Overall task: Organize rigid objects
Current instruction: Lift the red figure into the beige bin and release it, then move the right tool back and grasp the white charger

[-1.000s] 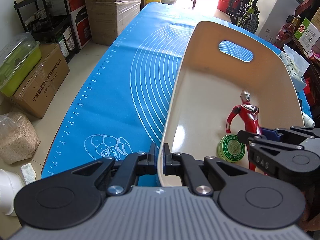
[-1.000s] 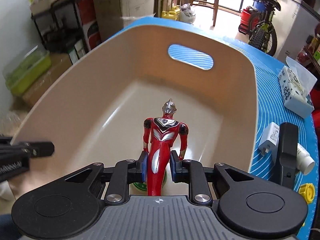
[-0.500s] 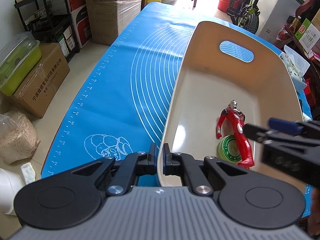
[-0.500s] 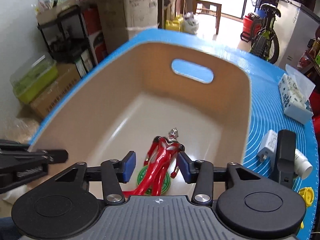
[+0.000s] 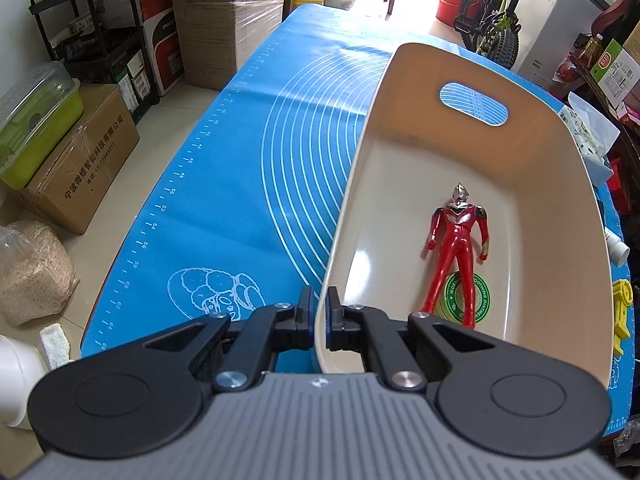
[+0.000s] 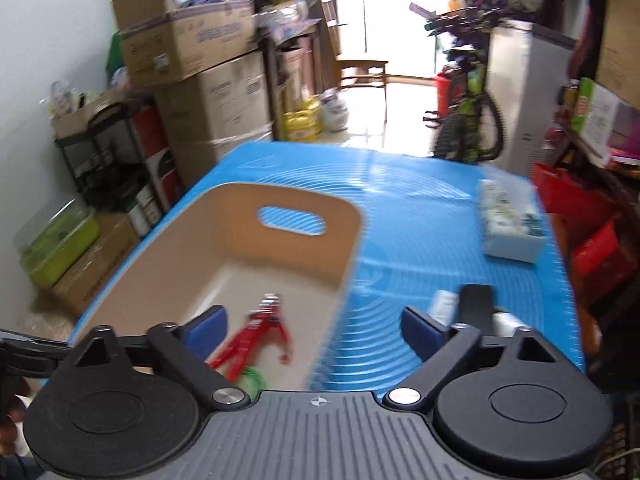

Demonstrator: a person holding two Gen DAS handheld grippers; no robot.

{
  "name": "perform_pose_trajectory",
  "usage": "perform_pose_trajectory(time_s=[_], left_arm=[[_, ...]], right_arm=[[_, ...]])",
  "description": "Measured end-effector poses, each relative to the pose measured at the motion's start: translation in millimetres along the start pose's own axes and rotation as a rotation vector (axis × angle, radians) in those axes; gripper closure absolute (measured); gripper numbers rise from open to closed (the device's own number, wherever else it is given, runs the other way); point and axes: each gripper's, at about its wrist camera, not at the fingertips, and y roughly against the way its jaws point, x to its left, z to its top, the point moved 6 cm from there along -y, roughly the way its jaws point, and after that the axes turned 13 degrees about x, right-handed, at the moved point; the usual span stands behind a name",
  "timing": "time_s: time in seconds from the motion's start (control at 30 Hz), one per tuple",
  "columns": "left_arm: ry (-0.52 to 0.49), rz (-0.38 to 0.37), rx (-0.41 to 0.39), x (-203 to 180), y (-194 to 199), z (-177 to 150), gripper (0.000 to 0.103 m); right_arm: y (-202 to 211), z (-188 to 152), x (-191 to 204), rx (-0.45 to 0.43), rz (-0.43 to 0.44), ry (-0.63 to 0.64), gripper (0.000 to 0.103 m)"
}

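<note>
A cream bin (image 5: 560, 168) (image 6: 168, 256) stands on the blue mat. My left gripper (image 5: 319, 318) is shut on the bin's near rim. Inside the bin a red and silver toy figure (image 5: 456, 252) (image 6: 256, 332) lies on its back, its legs over a green round tin (image 5: 466, 296) (image 6: 252, 378). My right gripper (image 6: 316, 328) is open wide and empty, raised above the bin's right wall. A white charger (image 6: 444, 304), a black block (image 6: 476, 304) and a white bottle (image 6: 506, 322) lie on the mat to the right of the bin.
The blue mat (image 5: 248, 184) covers the table. A tissue pack (image 6: 508, 220) lies at the far right. A yellow piece (image 5: 622, 304) lies right of the bin. Boxes and shelves stand on the floor at the left.
My right gripper let go of the toy figure, opened wide and pulled up and back to the right. The figure now lies flat in the bin. My left gripper has not moved.
</note>
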Motion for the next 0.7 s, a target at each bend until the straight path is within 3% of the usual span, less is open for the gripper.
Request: perform_pose_trajectory(time_s=[0.37,0.7], left_arm=[[0.002,-0.002,0.0,-0.4,-0.3,0.1,0.096],[0.002,-0.003,0.0,0.0,-0.2,0.1,0.096]], right_arm=[[-34.3,-58.1,-76.1,0.111,-0.114,-0.116,0.007],[-78.3,-97.9,-89.1,0.228,-0.116,-0.146,0.013]])
